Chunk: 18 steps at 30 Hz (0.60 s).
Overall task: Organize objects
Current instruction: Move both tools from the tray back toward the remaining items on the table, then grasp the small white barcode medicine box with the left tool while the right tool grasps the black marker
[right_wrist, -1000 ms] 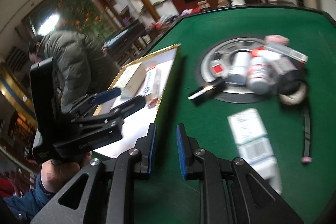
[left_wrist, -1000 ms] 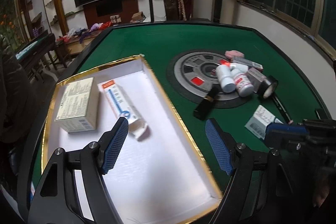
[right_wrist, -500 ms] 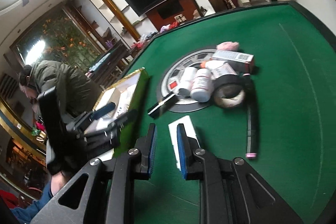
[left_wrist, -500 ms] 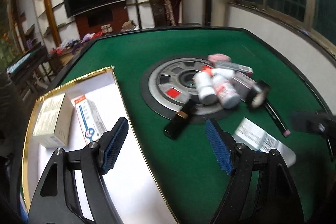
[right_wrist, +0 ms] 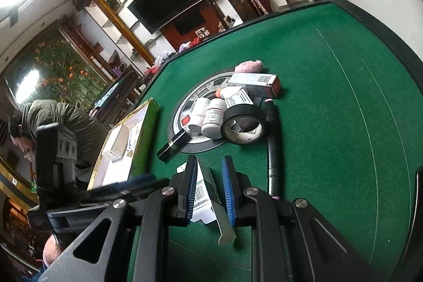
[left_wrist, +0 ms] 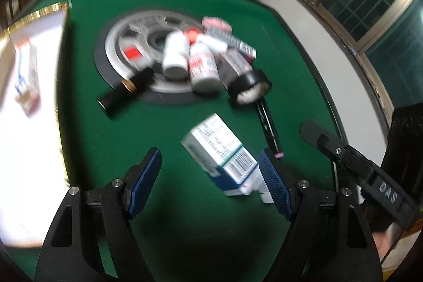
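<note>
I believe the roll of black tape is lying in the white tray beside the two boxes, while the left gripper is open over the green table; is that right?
Not quite: the roll of black tape is not in the white tray. The right wrist view shows it on the green table, against the white bottles by the round grey disc. The left gripper is indeed open over the table.

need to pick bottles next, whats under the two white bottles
Both white bottles lie on the round grey disc at the table's centre, beside the black tape roll. The disc surface directly beneath them is hidden.
</note>
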Each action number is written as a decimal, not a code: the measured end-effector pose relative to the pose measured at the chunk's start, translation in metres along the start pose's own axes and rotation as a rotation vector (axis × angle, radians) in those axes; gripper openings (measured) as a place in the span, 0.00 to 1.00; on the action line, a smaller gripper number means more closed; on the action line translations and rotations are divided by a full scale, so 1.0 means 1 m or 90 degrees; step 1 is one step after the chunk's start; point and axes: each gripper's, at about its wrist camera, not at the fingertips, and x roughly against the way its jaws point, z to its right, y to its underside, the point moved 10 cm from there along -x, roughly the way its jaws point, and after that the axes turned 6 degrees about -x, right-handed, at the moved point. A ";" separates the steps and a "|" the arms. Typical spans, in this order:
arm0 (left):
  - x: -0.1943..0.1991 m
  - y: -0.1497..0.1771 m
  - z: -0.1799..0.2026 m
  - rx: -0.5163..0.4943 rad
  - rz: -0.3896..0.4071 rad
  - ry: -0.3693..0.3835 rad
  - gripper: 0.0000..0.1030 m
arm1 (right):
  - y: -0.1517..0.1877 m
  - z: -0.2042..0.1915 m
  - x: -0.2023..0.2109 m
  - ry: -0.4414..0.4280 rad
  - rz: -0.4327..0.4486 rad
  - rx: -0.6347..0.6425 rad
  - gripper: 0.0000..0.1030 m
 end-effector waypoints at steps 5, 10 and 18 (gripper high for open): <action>-0.004 0.006 -0.007 0.043 -0.014 -0.087 0.75 | -0.003 0.001 0.006 -0.003 0.013 -0.005 0.18; -0.013 0.001 0.003 0.061 -0.013 -0.083 0.75 | -0.005 0.002 0.012 -0.006 0.023 -0.012 0.18; -0.041 -0.001 0.009 -0.020 -0.057 -0.110 0.75 | -0.008 0.012 0.014 0.023 0.030 -0.021 0.18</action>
